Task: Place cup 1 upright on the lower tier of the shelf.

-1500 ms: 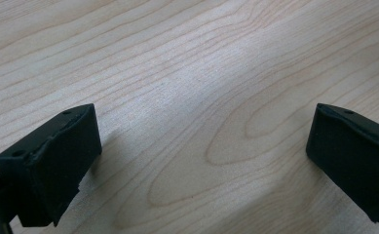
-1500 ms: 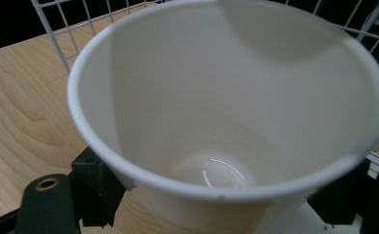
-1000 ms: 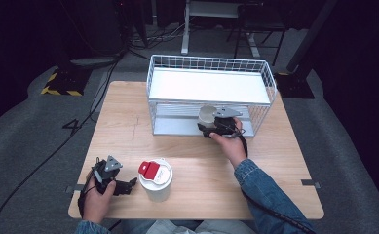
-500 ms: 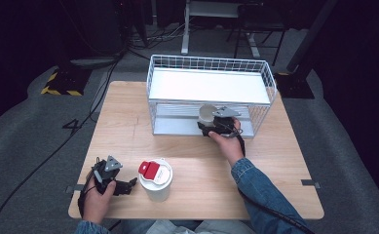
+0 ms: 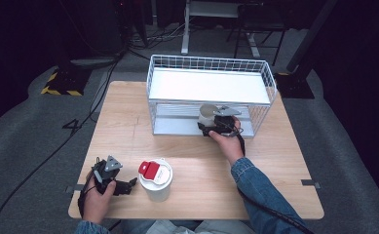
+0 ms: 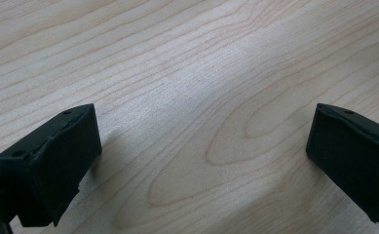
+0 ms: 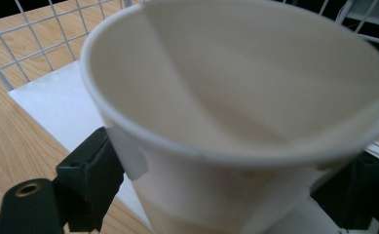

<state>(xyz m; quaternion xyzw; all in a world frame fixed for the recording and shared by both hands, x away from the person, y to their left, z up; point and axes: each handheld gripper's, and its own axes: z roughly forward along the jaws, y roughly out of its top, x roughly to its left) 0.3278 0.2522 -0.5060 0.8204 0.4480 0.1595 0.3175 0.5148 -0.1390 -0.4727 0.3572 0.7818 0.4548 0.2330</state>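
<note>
Paper cup (image 7: 236,122), light and easily crushed, sits at the wire basket's (image 5: 211,63) lower shelf between my right gripper's (image 5: 215,127) jaws, which have just been opening around its wall, so I'd pinch gently below the stiff rim.

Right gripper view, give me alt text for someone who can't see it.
An open white paper cup seen close up from above its rim sits between the hand-held gripper's two black jaws, which have just been opening. Behind it are a white wire basket, its white floor and a light wooden table.
</note>
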